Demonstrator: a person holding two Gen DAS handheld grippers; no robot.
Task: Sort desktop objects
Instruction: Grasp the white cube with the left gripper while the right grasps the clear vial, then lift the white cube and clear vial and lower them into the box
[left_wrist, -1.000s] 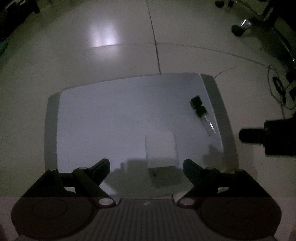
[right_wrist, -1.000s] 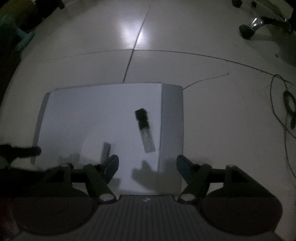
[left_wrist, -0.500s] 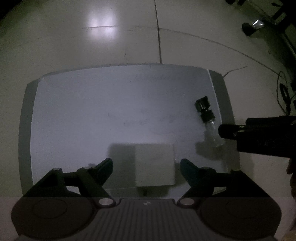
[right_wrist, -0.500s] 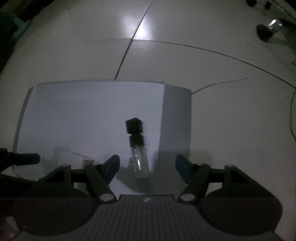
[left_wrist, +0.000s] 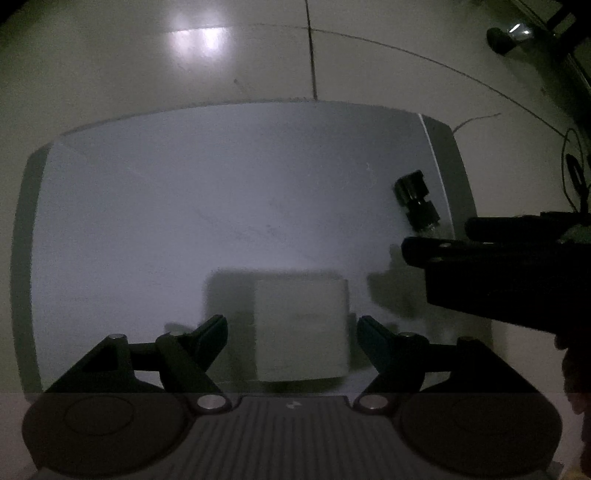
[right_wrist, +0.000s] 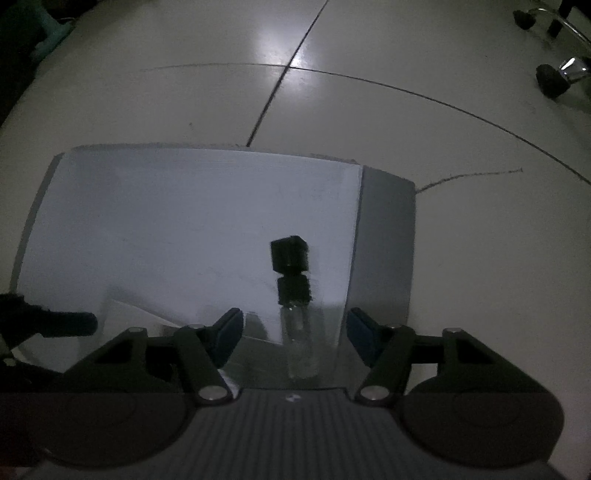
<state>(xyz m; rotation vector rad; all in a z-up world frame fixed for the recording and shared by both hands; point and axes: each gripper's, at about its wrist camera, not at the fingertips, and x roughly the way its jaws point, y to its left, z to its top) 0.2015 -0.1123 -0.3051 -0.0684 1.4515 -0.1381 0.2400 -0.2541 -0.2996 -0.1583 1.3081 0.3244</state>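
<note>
A white square block (left_wrist: 301, 328) lies on a pale board (left_wrist: 184, 206). My left gripper (left_wrist: 291, 330) is open, its fingers on either side of the block, not touching. A small clear glass bottle with a black cap (right_wrist: 295, 310) lies on the board's right side, cap pointing away. My right gripper (right_wrist: 293, 332) is open around the bottle's glass body. In the left wrist view the bottle's cap (left_wrist: 417, 201) shows at the right, its body hidden behind the right gripper's finger (left_wrist: 443, 253). The block's corner (right_wrist: 136, 314) shows in the right wrist view.
The board (right_wrist: 384, 236) has grey side strips and lies on a glossy tiled floor (right_wrist: 480, 184). A cable (left_wrist: 572, 173) lies on the floor at right. Chair casters (right_wrist: 554, 77) stand far right. The left gripper's finger (right_wrist: 55, 324) pokes in at the left.
Both grippers have moved forward and down. The block now sits between the left fingers and the bottle between the right fingers. Both stay open.
</note>
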